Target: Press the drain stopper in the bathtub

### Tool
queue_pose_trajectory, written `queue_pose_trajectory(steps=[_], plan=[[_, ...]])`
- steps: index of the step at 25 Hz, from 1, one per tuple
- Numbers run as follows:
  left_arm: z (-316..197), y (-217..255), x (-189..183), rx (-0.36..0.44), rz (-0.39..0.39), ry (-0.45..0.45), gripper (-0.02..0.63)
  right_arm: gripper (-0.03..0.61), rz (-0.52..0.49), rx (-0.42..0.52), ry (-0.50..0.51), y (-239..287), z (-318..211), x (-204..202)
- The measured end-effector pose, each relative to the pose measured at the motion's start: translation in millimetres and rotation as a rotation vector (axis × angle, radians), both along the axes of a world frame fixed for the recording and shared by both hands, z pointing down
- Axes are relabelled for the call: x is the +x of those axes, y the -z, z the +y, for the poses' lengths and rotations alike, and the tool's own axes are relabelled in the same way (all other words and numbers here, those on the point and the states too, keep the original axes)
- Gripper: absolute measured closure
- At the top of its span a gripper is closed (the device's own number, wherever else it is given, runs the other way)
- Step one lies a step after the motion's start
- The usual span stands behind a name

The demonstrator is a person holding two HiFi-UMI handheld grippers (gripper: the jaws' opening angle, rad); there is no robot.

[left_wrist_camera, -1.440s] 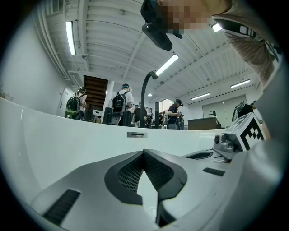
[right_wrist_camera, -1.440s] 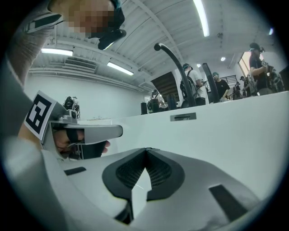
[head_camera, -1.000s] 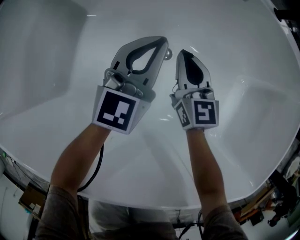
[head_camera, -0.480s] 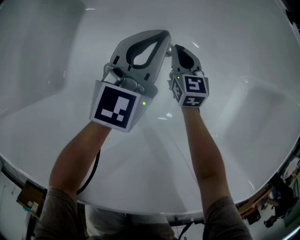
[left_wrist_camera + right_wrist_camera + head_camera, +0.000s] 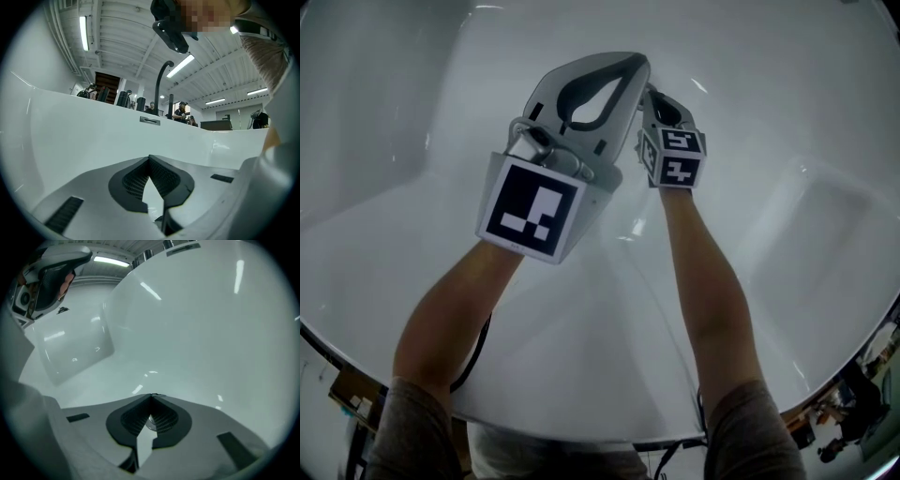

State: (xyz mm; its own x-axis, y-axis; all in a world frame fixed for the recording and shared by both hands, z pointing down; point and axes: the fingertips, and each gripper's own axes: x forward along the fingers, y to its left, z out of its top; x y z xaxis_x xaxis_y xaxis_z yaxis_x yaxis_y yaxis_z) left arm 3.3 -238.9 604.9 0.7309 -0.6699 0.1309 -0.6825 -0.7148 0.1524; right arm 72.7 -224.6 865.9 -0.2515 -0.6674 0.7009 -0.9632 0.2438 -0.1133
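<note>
Your right gripper [image 5: 151,397] has its jaws clenched tip to tip and points down at the floor of the tub [image 5: 806,122]. The stopper [image 5: 150,421] glints through the gap just behind those tips. Your left gripper [image 5: 149,158] sits just beside the right one, jaws clenched on nothing, facing the tub wall.

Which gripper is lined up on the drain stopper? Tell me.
The right gripper: the metal drain stopper shows through the gap behind its closed tips. The left gripper faces only the bathtub wall.
</note>
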Motion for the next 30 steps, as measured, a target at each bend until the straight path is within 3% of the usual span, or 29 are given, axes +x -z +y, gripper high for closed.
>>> queue_pose_trajectory(steps=[5, 11, 25, 30], plan=[[-4.5, -6.0, -4.5, -0.006, -0.007, 0.010, 0.612, 0.581, 0.000, -0.095, -0.016, -35.8, 4.6, 7.1], [-5.0, -18.2, -8.8, -0.035, -0.009, 0.026, 0.612, 0.580, 0.036, -0.143, -0.004, -60.2, 4.1, 11.4], [-4.7, -25.1, -6.9, -0.063, -0.007, 0.031, 0.612, 0.580, 0.066, -0.184, 0.060, -63.2, -2.5, 12.0], [-2.7, -27.0, -7.3, -0.069, -0.011, 0.030, 0.612, 0.578, 0.061, -0.245, 0.086, -67.9, 0.2, 8.2]])
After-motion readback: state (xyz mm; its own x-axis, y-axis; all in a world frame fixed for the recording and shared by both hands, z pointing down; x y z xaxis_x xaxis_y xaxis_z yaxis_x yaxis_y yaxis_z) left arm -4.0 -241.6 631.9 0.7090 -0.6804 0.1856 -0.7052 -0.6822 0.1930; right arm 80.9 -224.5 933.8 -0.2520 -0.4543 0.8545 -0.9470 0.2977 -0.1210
